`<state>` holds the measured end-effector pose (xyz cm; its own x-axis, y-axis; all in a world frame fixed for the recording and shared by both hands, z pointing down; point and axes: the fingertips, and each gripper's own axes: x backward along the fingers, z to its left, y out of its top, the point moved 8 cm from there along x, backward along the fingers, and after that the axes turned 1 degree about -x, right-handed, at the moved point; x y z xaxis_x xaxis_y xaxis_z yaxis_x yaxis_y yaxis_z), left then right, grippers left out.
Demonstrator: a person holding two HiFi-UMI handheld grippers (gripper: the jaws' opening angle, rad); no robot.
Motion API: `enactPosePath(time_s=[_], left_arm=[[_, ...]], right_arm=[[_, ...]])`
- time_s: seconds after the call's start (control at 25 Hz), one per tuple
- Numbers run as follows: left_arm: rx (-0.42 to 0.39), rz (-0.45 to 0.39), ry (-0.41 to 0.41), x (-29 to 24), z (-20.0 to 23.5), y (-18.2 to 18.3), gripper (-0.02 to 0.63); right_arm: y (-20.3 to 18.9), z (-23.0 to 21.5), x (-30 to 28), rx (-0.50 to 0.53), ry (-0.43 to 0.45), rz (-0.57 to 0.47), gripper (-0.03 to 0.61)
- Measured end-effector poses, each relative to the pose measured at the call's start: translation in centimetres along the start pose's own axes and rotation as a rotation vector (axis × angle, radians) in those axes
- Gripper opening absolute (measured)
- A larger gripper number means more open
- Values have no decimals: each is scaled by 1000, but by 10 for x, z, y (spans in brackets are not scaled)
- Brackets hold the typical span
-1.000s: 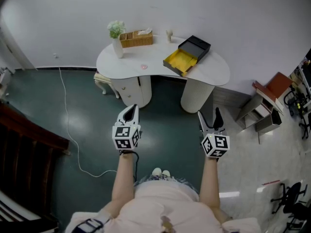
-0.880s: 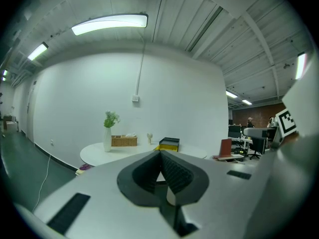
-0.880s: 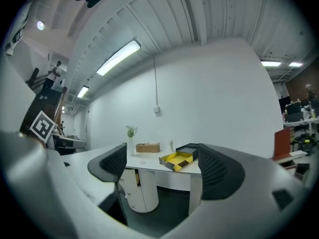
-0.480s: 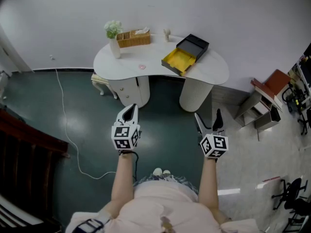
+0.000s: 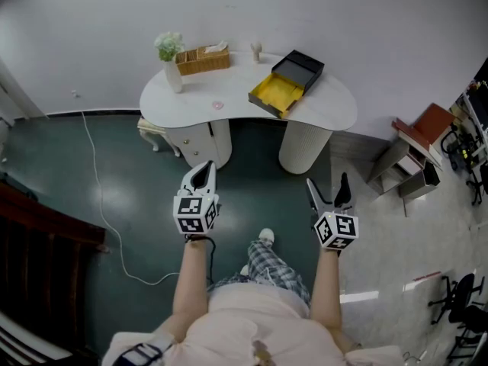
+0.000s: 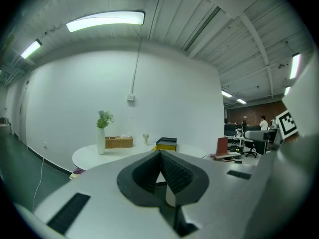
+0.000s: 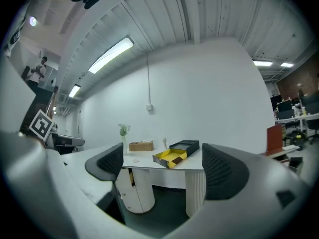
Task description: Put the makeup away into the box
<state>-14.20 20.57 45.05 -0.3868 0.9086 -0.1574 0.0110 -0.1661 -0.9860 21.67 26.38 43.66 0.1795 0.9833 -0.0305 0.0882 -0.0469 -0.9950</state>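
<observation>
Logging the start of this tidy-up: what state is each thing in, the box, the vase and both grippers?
Box: open, yellow inside showing.
Vase: upright on the table.
Left gripper: jaws together, empty.
Right gripper: jaws have just been opening, now wide apart, nothing between them.

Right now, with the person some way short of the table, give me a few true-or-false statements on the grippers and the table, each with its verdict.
1. The left gripper has its jaws together, with nothing in them. True.
2. The right gripper is shut on a makeup item. False: its jaws have just been opening and stand wide apart, with nothing between them.
3. The box on the table lies open, its yellow inside showing. True.
4. The vase stands on the floor beside the table. False: it stands on the table, next to the wicker basket.
</observation>
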Motion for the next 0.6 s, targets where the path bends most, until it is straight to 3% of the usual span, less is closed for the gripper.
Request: enactPosePath(time_s=[0.6], left_arm=[[-2,3,32,-96,35,4,26]], right_arm=[[-5,-25,-115,3,37,-6,485]])
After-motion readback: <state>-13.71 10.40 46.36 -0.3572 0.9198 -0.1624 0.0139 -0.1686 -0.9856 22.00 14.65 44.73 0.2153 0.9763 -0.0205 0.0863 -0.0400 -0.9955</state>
